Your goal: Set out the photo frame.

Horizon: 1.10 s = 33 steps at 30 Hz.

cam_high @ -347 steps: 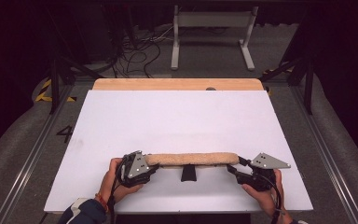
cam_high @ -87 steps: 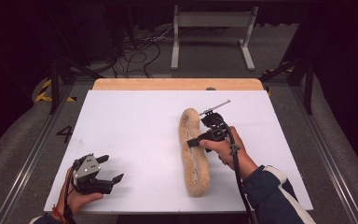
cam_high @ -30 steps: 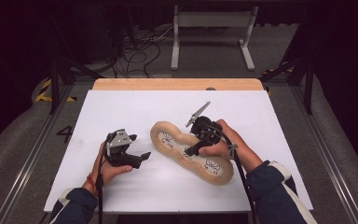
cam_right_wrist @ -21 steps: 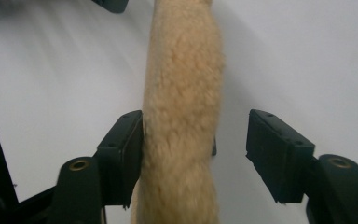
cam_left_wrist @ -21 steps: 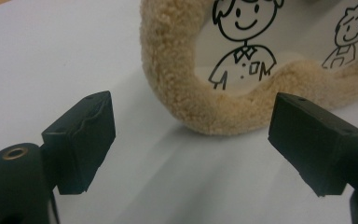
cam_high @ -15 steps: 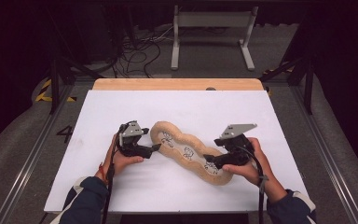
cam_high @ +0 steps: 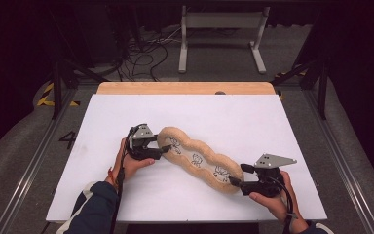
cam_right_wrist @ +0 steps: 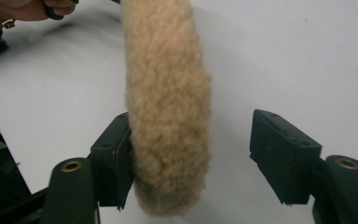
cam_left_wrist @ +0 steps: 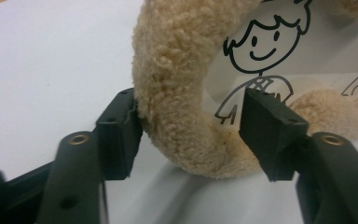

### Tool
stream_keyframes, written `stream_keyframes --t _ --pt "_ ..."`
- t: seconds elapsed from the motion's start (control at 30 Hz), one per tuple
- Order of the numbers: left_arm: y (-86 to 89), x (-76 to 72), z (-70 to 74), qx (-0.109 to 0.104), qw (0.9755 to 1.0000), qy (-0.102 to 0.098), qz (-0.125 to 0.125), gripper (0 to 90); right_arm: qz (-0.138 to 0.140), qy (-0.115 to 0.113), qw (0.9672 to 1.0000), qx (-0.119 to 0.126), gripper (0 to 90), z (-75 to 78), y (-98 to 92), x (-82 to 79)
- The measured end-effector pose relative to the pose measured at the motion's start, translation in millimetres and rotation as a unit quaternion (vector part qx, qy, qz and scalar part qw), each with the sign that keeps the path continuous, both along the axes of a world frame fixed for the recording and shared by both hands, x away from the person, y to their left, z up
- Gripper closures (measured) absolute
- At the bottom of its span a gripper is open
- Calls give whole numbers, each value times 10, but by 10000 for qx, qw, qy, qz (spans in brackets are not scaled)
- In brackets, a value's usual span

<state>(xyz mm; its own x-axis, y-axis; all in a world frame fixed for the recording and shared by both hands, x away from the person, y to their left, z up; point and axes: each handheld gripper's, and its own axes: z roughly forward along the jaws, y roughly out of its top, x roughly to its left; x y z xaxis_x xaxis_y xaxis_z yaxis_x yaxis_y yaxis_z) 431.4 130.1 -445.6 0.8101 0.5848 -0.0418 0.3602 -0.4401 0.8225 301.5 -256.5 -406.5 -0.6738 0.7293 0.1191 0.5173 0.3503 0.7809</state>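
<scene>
**Both ends bracketed, neither one gripped yet**

While the fleecy cushion [cam_high: 198,158] lies slantwise across the middle of the white table [cam_high: 272,126], printed side up, each hand takes an end. Left gripper [cam_left_wrist: 189,133] has just been closing around the plush rim: one jaw touches the fleece, the other stands just clear, so no clamp yet. Right gripper [cam_right_wrist: 191,156] brackets the near end, jaws apart, one brushing the pile, having eased inward a touch. Risk now: fleece is thick and springy. If either bite lands shallow on the fuzz, I reckon that end slips out on the lift and the cushion sags or twists.
</scene>
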Motion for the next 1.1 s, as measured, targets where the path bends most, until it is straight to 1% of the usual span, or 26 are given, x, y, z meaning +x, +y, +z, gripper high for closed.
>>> stream_keyframes --t 0.03,0.07,0.1,0.17,0.23,0.27,0.33,0.37,0.47,0.5,0.53,0.57,0.7,0.8,0.87,0.93,1.03,1.1 --pt "8 -2 -1 -14 10000 2 35 449 24 3 10000 -17 342 -39 -4 -17" --pt "23 7 -1 1 10000 -27 37 485 3 -11 10000 25 350 -74 -18 -30" --pt "30 6 -5 -53 9999 7 88 511 -10 -5 9999 132 369 -91 -33 -47" --pt "41 6 -9 -22 9999 -16 140 574 -34 -16 9997 238 395 -114 -48 -82" --pt "42 6 -10 -17 9999 -21 135 593 -24 -98 9995 296 443 -136 -49 -105" --pt "41 3 -10 -3 9999 -38 154 600 -30 -113 9995 297 444 -140 -48 -106" --pt "44 3 -12 -14 9999 -39 137 609 -43 -56 9992 389 482 -157 -54 -94" --pt "44 -2 -15 -39 9999 -21 151 611 2 -54 9991 416 499 -163 -57 -91" --pt "57 -9 -13 -32 9999 0 146 617 70 -175 9994 289 558 -147 -49 -94" --pt "65 -13 -18 -68 9999 54 131 619 102 -210 9994 253 578 -141 -45 -96" --pt "71 -12 -21 -74 9999 19 132 621 142 -245 9993 236 614 -139 -43 -99" --pt "72 -31 -28 -105 9998 29 172 623 195 -235 9992 243 623 -141 -41 -93" --pt "81 -64 -30 -83 9997 -1 215 622 225 -230 9991 258 632 -151 -39 -58" --pt "100 -100 -30 -65 9996 -25 262 622 212 -296 9992 177 634 -152 -30 -30" --pt "113 -114 -29 -57 9997 -17 251 621 205 -299 9992 192 635 -156 -36 -10" --pt "120 -139 -24 -57 9995 18 306 621 171 -299 9992 217 636 -160 -45 15" --pt "144 -167 -20 -107 9994 102 300 621 172 -305 9992 181 637 -156 -60 52" --pt "158 -189 -21 -90 9995 75 300 619 171 -304 9992 177 638 -155 -70 73"
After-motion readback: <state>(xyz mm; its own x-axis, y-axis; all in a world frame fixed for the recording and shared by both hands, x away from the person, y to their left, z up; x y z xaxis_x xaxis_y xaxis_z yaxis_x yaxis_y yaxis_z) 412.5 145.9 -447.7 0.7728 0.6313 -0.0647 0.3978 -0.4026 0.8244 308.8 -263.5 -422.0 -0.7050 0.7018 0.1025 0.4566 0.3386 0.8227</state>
